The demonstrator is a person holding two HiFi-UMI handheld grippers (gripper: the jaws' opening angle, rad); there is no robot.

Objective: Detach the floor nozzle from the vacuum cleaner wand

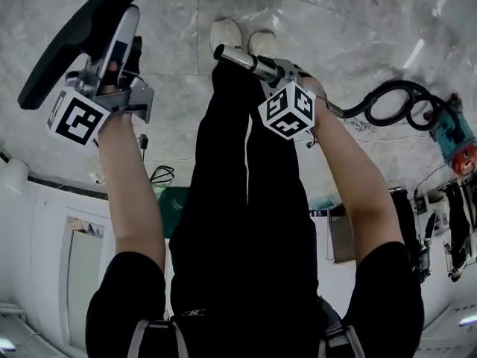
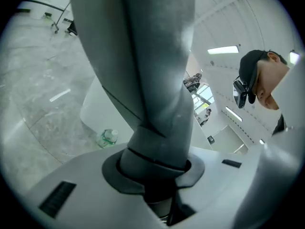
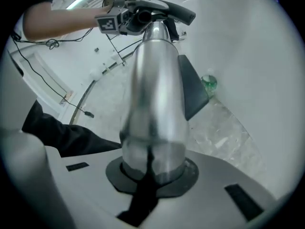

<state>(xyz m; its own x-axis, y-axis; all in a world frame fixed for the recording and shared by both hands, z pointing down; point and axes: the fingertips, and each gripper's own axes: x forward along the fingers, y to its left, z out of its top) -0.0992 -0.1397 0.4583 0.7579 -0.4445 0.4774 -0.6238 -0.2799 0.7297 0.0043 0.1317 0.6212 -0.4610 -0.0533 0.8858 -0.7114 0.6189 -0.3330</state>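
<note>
The black floor nozzle (image 1: 71,39) with its grey neck (image 2: 143,56) is up at the far left of the head view. My left gripper (image 1: 119,51) is shut on that neck, which fills the left gripper view between the jaws (image 2: 157,175). The silver wand (image 1: 240,58) lies across the middle, its bare end pointing left and standing apart from the nozzle. My right gripper (image 1: 272,71) is shut on the wand (image 3: 155,94), which runs up from between the jaws (image 3: 152,171). In the right gripper view, the left gripper (image 3: 128,18) and nozzle (image 3: 167,8) show beyond the wand's far end.
A black hose (image 1: 395,99) loops right to the teal and red vacuum body (image 1: 456,136). The person's legs and white shoes (image 1: 242,36) are below the wand. A green water bottle (image 2: 107,137) (image 3: 208,83) lies on the marble floor. White furniture (image 1: 45,222) and cables are at left.
</note>
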